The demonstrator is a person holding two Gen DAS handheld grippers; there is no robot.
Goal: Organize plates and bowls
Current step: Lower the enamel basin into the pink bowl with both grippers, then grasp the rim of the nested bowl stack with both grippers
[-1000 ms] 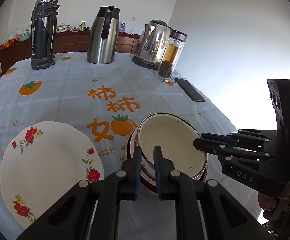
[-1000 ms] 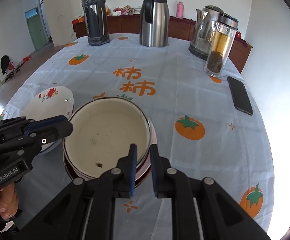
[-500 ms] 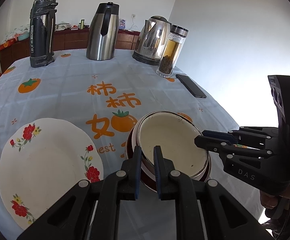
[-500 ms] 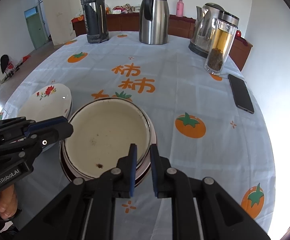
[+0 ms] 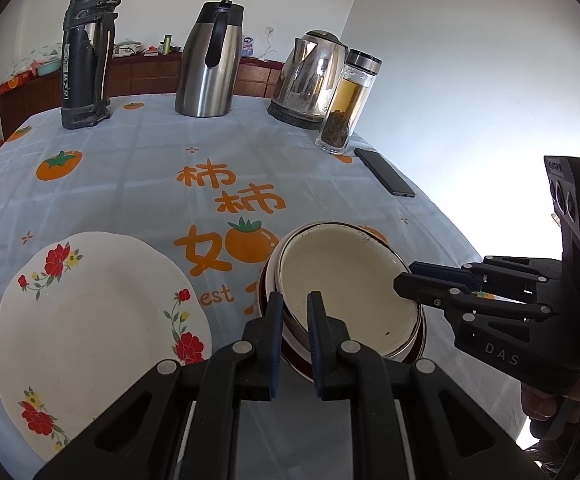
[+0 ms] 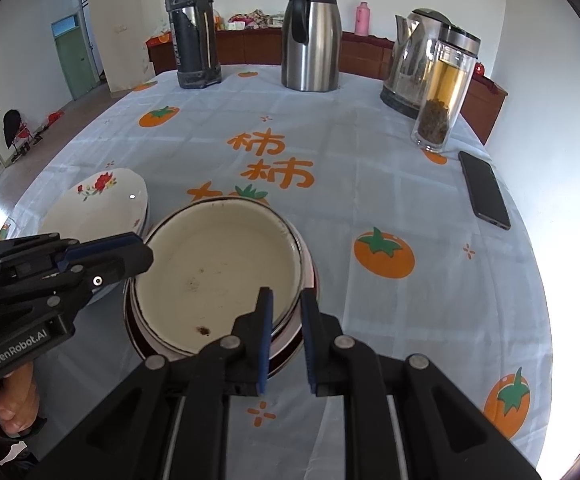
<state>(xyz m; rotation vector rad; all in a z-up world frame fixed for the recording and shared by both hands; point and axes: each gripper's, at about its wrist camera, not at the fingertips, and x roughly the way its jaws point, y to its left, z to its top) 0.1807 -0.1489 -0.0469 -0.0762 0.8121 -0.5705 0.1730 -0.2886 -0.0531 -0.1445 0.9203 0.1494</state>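
Both the left gripper [image 5: 291, 300] and right gripper [image 6: 286, 298] grasp opposite rims of the round cream enamel bowl [image 6: 216, 270], apparently nested in a dark-red bowl [image 6: 295, 350], beside the glossy floral plate [image 5: 90, 332].

A home dining room: a worktop [image 6: 369, 200] under a persimmon-print cloth carries thermos flasks [image 6: 310, 36], an electric kettle [image 6: 411, 60] and a tea bottle [image 6: 441, 92], with a wooden sideboard [image 6: 250, 46] behind

"GenRobot.AI" on left tool [image 6: 142, 254]; "DAS" on right tool [image 5: 403, 278].
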